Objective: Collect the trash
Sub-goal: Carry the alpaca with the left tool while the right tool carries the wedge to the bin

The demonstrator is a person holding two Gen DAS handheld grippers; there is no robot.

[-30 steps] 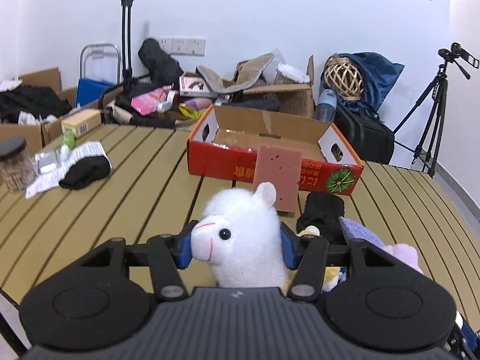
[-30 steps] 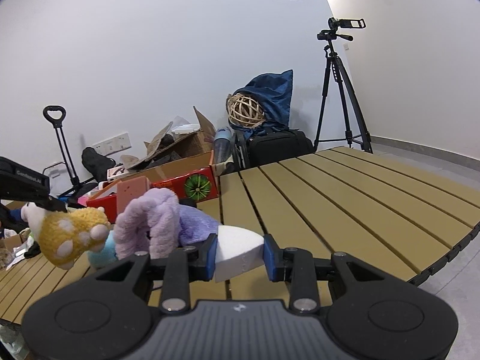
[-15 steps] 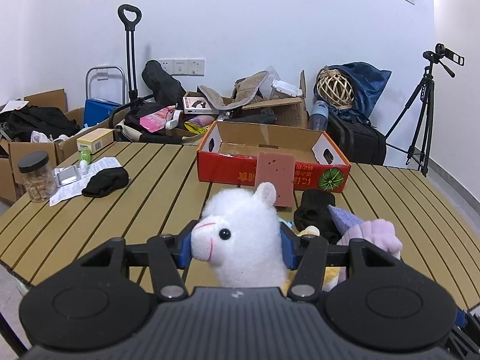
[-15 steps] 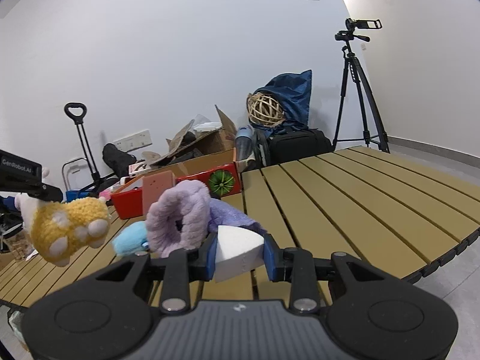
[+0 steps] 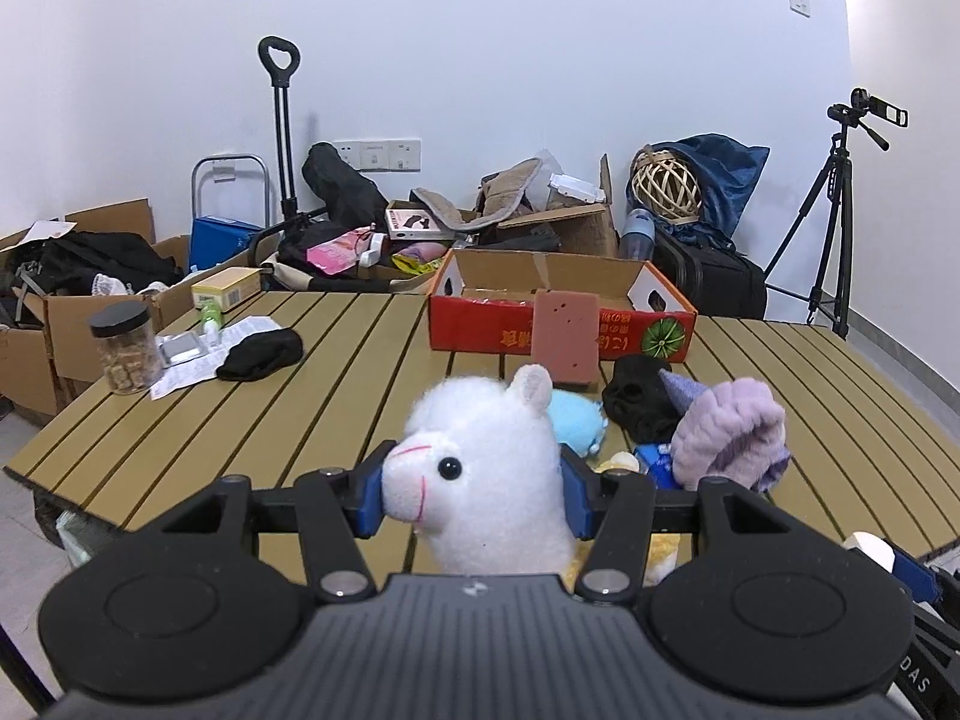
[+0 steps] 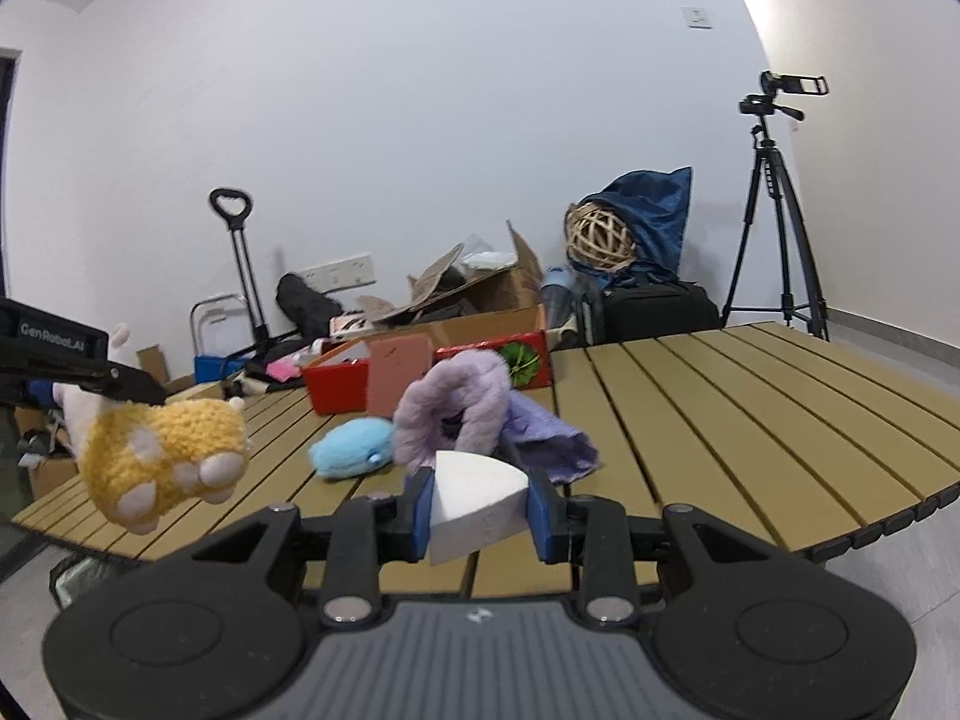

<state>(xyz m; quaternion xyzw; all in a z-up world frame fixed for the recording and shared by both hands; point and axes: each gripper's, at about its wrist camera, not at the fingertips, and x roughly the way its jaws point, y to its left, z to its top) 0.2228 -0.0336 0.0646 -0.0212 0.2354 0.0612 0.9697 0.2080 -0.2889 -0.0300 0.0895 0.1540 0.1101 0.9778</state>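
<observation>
The left tool (image 5: 474,498) is clamped on the white alpaca plush (image 5: 480,480) at its head, and the right tool (image 6: 477,507) is clamped on a white foam wedge (image 6: 474,501). Both grips are as they were a second ago, but both tools have drawn back and risen: more of the slatted worktop (image 5: 336,372) now shows, down to its near edge. The purple fluffy toy (image 6: 450,408) that sat against the wedge earlier now lies apart from it on the worktop, near the blue plush (image 6: 354,456). Only the right view shows the alpaca's yellow body and paws (image 6: 162,450) hanging off the worktop at left. Only the left view shows the jar (image 5: 123,348), the black cloth (image 5: 261,354) and the papers (image 5: 198,360) far left. The red box (image 5: 558,324) stands beyond, a pink slab (image 5: 567,345) leaning on it.
</observation>
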